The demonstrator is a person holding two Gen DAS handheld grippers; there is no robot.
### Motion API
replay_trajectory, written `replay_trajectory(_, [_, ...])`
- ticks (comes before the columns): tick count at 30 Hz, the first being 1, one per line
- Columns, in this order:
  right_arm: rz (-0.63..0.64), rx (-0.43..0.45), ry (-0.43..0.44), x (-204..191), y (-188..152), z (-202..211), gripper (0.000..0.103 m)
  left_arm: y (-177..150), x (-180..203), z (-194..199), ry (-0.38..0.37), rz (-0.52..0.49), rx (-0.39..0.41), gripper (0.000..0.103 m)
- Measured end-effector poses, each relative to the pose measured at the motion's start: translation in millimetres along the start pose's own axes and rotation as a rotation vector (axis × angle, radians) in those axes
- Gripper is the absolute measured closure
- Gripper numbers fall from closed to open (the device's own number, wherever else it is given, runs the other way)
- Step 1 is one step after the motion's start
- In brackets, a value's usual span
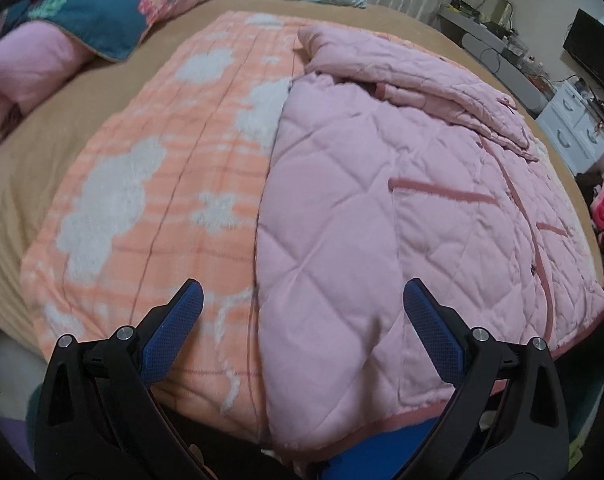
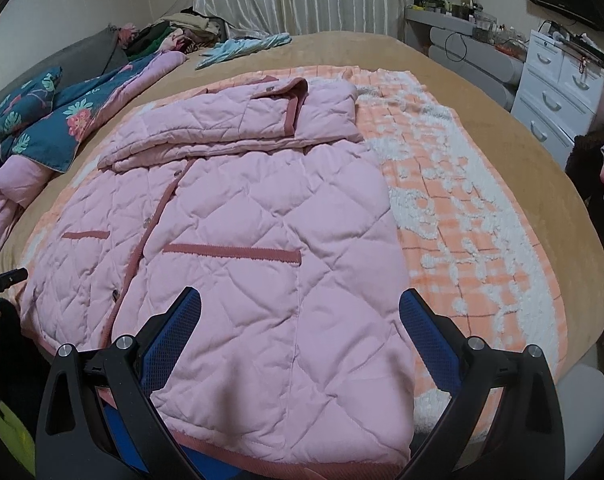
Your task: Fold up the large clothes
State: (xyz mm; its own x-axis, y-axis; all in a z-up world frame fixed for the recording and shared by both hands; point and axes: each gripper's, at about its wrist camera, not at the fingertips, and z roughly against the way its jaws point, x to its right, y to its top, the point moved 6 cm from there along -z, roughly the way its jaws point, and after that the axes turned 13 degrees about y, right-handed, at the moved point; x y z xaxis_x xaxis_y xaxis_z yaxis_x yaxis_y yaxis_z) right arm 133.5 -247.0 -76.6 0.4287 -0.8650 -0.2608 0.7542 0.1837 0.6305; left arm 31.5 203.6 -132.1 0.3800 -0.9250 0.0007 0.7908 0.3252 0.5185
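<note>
One pale pink quilted jacket with darker pink trim [image 2: 238, 232] is seen spread flat on an orange-and-white checked fleece blanket [image 2: 474, 216], which itself lies on a tan-covered bed [image 2: 382, 48]. The jacket's long axis runs straight away from both tongs, hem nearest and collar farthest. Its hem edge lies just under and in front of the right tongs [image 2: 300, 300], whose blue-padded jaws stand wide apart with nothing between them; the garment's middle is framed squarely between those jaws. The left tongs [image 1: 302, 292] are likewise held apart and empty, and from them the jacket [image 1: 402, 216] lies ahead and to the right, its straight side edge running forward between the jaws, with bare blanket [image 1: 150, 184] ahead and to the left. One sleeve [image 2: 238, 120] is seen already folded across the chest at the far end of the garment; the second sleeve cannot be made out separately. Two trimmed pocket openings are counted on the front, and a buttoned placket runs along the long axis. The right tongs are judged nearer to the hem's centre, the left nearer to that side edge, so a fold from hem towards collar would probably call for both. One floral teal quilt [image 2: 42, 120] lies far off to the left, well apart from the jacket.
</note>
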Motion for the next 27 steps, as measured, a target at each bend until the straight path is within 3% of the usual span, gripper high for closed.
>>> replay_trajectory(12, [-0.027,-0.083,0.016,13.3,-22.2,-3.1,0.004,-40.8,19.1,-14.1,-0.138,-0.029,-0.132,0.016])
replay_trajectory(21, [-0.071,-0.226,0.015,34.0,-47.9,-11.2,0.004,-52.6,39.6,-22.3,-0.097,-0.085,-0.141,0.014])
replay_trajectory(27, [-0.143,-0.342,0.097,41.2,-61.3,-18.7,0.004,-54.6,37.0,-24.0,-0.104,-0.081,-0.148,0.013])
